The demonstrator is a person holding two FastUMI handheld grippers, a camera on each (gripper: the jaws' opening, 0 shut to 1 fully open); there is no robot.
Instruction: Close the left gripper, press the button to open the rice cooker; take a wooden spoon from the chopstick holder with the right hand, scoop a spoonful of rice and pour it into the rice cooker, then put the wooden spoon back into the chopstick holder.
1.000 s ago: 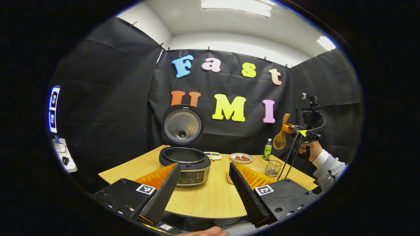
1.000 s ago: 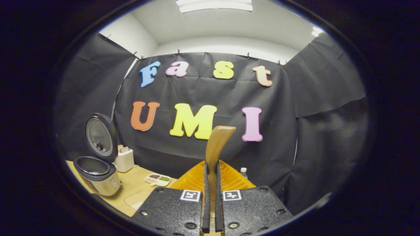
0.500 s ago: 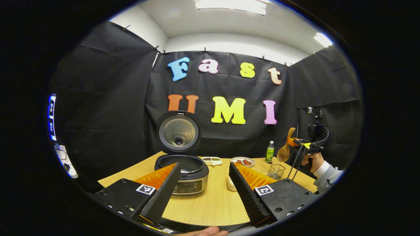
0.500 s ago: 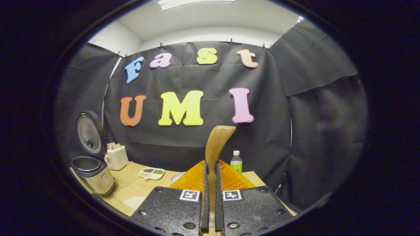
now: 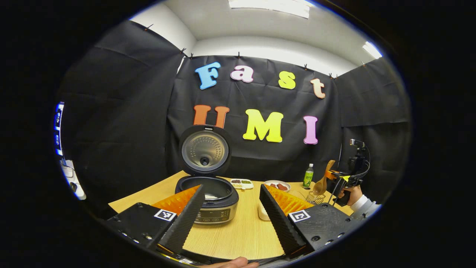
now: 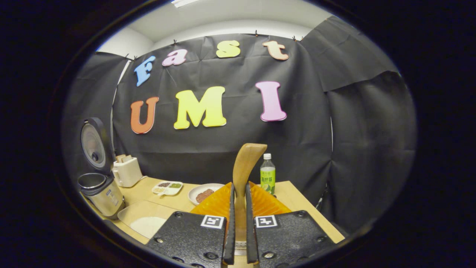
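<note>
We see the rice cooker open on the desk, and rice in a shallow tray. The left hand-held gripper is spread; the right hand-held gripper pinches the wooden spoon above the chopstick holder.

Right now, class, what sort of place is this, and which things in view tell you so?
Probably a staged kitchen set in a recording booth, not a home: a wooden table with an open rice cooker, a toaster, and black cloth walls.
</note>
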